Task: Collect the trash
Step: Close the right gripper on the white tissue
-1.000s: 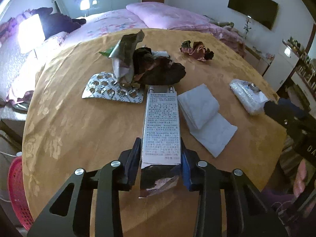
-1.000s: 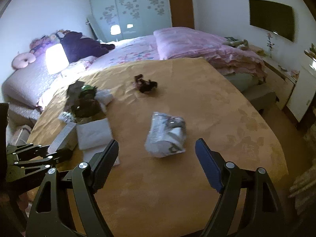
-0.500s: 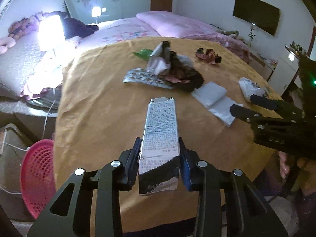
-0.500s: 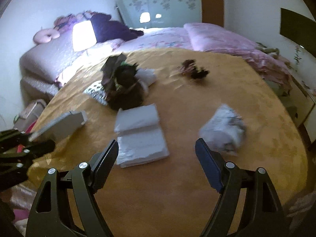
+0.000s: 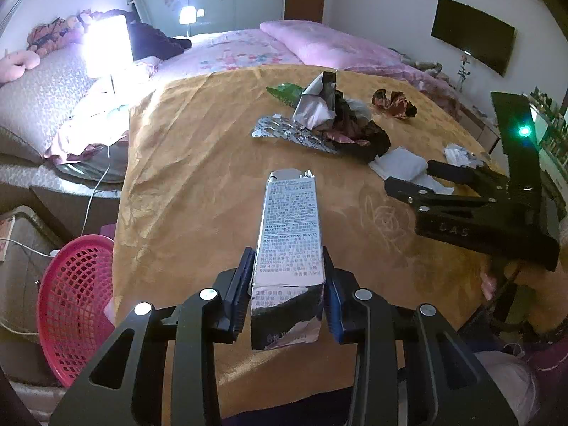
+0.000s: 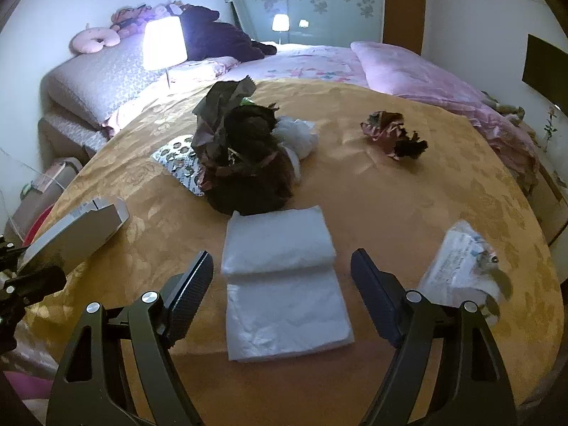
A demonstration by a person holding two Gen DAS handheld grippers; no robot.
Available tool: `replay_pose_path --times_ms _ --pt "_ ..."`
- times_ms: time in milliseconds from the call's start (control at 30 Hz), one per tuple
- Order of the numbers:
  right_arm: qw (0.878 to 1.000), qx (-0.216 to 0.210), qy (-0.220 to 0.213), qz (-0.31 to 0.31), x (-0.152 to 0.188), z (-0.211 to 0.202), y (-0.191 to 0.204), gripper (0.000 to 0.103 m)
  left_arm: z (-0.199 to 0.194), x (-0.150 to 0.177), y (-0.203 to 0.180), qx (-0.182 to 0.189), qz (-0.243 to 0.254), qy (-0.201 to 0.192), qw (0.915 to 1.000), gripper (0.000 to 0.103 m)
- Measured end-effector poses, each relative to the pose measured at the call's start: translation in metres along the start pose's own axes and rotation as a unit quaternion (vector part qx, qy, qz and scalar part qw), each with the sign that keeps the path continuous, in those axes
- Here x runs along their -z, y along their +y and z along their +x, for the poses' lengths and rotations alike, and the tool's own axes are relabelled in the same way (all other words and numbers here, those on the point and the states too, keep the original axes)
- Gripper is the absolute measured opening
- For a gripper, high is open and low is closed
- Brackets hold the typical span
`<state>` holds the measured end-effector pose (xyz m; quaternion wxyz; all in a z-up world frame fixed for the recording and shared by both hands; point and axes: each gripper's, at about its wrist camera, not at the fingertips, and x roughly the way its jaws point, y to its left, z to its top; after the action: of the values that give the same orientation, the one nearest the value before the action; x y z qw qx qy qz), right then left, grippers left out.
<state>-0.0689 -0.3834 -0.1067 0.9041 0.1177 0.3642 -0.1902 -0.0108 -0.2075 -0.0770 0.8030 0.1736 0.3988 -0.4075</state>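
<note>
My left gripper (image 5: 287, 277) is shut on a silver cardboard box (image 5: 289, 234) with printed text, held above the near left part of the orange-clothed table (image 5: 198, 163). The box also shows at the left of the right wrist view (image 6: 76, 230). My right gripper (image 6: 282, 273) is open, its fingers either side of a folded white plastic bag (image 6: 284, 284) lying on the table. It shows from the side in the left wrist view (image 5: 422, 181). A pink mesh basket (image 5: 74, 305) stands on the floor left of the table.
A pile of dark wrappers (image 6: 245, 156) on a foil blister sheet (image 6: 177, 163), a crumpled brown wrapper (image 6: 394, 135) and a crumpled white packet (image 6: 461, 266) lie on the table. A bed and a lit lamp (image 6: 165, 44) stand behind.
My left gripper has lifted the box and drawn back to the left, so the pink basket has come into view. My right gripper has swung left from the white packet to the folded bag.
</note>
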Motion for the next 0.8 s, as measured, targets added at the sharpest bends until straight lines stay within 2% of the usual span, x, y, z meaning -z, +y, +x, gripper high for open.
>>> replay_pose_path --times_ms 233,333,500,800 --pt "1.0 0.0 -0.004 0.001 0.0 -0.002 0.004 0.045 -0.002 0.0 0.003 0.003 -0.004 -0.004 1.0 0.033" --pt "1.0 -0.009 -0.003 0.011 0.002 -0.005 0.002 0.038 -0.005 0.0 0.005 0.002 -0.004 -0.009 1.0 0.033" --pt "0.999 -0.03 -0.001 0.022 0.005 -0.013 0.003 0.032 -0.012 0.001 0.01 -0.001 -0.006 -0.015 0.9999 0.033" --pt "0.997 -0.068 -0.018 0.017 -0.001 -0.034 0.023 0.031 -0.031 0.005 0.027 -0.015 -0.014 -0.032 0.9993 0.032"
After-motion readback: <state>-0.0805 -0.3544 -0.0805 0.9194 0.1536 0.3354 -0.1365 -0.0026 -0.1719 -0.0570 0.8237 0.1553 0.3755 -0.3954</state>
